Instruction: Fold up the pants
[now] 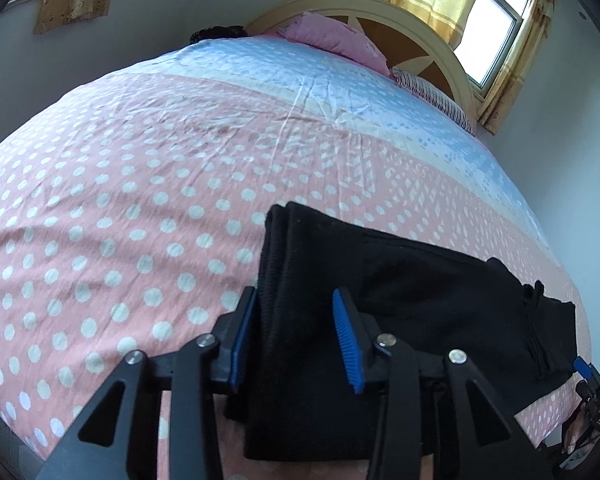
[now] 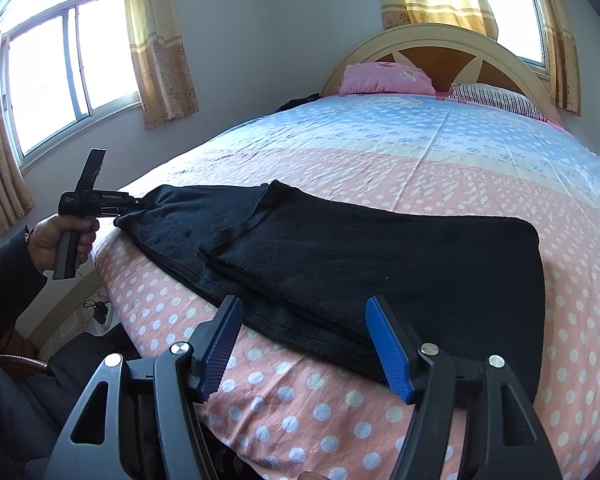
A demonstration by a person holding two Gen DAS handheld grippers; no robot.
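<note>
Left wrist view: the left tool (image 1: 296, 336) is straddling a thick bunched end of the black pants (image 1: 400, 280), which are lying on the polka-dot bed (image 1: 120, 184) near its front edge. The left pad is touching the fabric's side; the right pad is showing its ribbed face clear of the cloth, so the jaws are standing partly open around the pants and not yet clamping. Judging by this, a grip on that end is in hand, ahead of another fold. At the far right edge, a blue tip of the right tool (image 1: 582, 366) is peeking in beside the other end.

Right wrist view: the right tool (image 2: 304, 344) is hovering open just before the near edge of the pants (image 2: 380, 264), holding nothing. This view is showing what the other cannot: the pants are already doubled once, an upper layer lying over a longer lower one, and the left tool (image 2: 134, 202), held by a hand (image 2: 60, 240), is reaching the far-left end at the bed's corner. Next, the right tool needs to slide onto the edge and close, so both ends lift together.
</note>
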